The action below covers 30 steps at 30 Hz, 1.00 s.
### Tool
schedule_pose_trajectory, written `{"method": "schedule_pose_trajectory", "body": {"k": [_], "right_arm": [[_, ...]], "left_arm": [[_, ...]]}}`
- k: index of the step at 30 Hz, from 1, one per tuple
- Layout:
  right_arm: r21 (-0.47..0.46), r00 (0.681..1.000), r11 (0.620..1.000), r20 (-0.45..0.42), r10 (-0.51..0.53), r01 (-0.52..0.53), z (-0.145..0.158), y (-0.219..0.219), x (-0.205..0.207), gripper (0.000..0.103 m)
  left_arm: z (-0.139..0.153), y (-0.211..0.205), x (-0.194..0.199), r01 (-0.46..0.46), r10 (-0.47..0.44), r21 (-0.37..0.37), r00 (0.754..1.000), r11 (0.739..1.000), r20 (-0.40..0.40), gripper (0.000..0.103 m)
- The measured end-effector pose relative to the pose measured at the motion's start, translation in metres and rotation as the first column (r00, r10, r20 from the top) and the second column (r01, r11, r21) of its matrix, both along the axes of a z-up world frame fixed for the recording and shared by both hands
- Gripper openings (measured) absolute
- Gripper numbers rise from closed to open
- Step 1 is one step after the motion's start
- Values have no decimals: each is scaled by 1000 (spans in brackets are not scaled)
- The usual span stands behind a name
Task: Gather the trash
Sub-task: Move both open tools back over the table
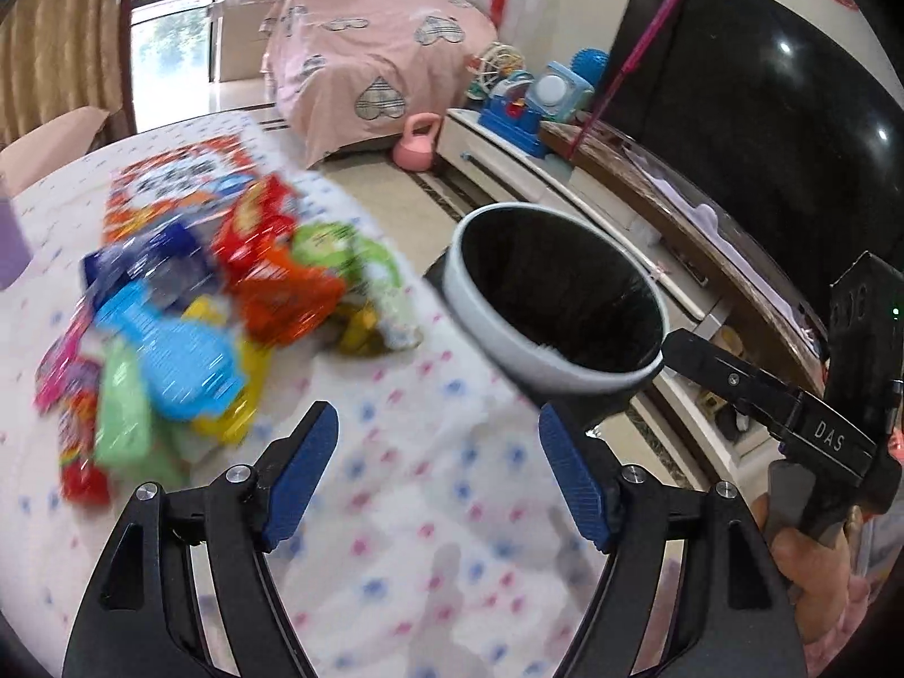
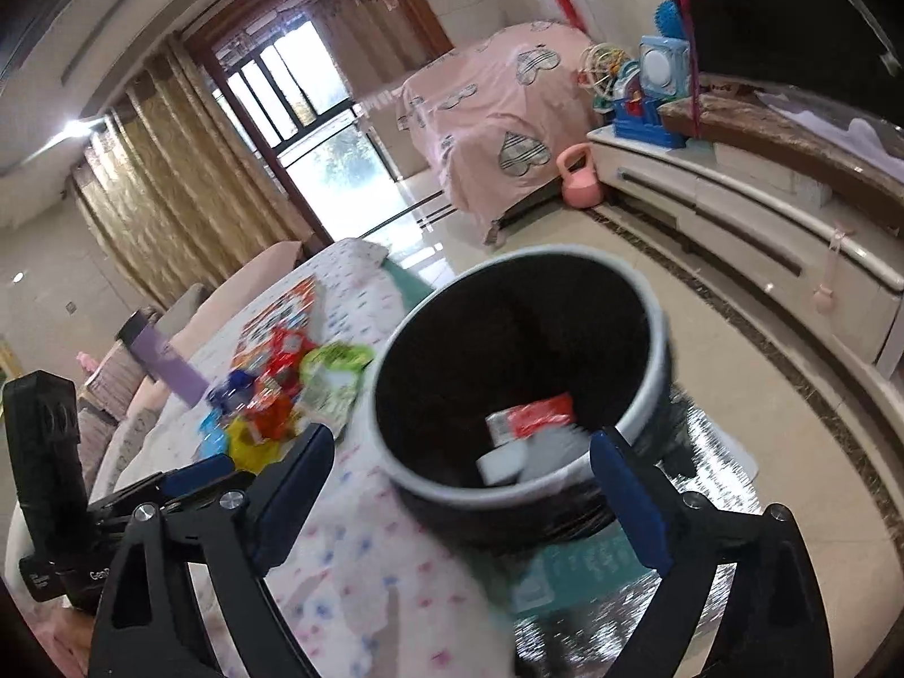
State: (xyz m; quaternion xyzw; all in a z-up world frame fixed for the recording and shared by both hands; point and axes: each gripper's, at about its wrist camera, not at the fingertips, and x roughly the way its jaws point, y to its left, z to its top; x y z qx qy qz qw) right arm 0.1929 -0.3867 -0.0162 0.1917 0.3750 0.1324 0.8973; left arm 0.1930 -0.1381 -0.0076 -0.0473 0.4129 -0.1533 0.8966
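Trash in bright colours, a heap of wrappers (image 1: 214, 305), lies on our table (image 1: 429, 452), on a white cloth printed with small pink and blue flowers; in the left wrist view the heap sits to the far left of the cloth, blurred, with red, orange, green, blue and yellow packets overlapping one another. Far across the room we see a bed (image 1: 367, 56) under a pink cover with heart patches, and to the right a long low cabinet (image 2: 751, 209) bearing a dark screen (image 1: 763, 101) and some toys. Next in size is the bin (image 2: 520, 378), round, with a pale rim and a black liner, standing just off the right edge of the table; in the right wrist view a red and white packet (image 2: 531, 424) and a pale flat piece lie at its bottom. Our left gripper (image 1: 438, 469) hangs over bare cloth near the heap, its blue-padded jaws parted with nothing between them. Our right gripper (image 2: 463, 474) is spread wide at the near rim of the bin, also empty; its near-left finger is over the cloth and its right finger over the bin's side. A pink kettlebell (image 2: 579, 178) rests on the floor beside the bed. A purple bottle (image 2: 161, 361) stands at the far left of the table.
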Motion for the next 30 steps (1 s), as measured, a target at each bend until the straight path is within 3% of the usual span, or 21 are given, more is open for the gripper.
{"method": "schedule_pose_trajectory", "body": {"k": [13,30], "right_arm": [[40,993,993,-38,109,-108,-17,69,-29,93],[-13,973,974,-46,227,-227,-23,154,-28,92]], "left_arm": [[-22,85,-44,-149,148,-31,988,988,-37,76],[-35,163,-54,-301,298,-49,952,952,-73,75]]}}
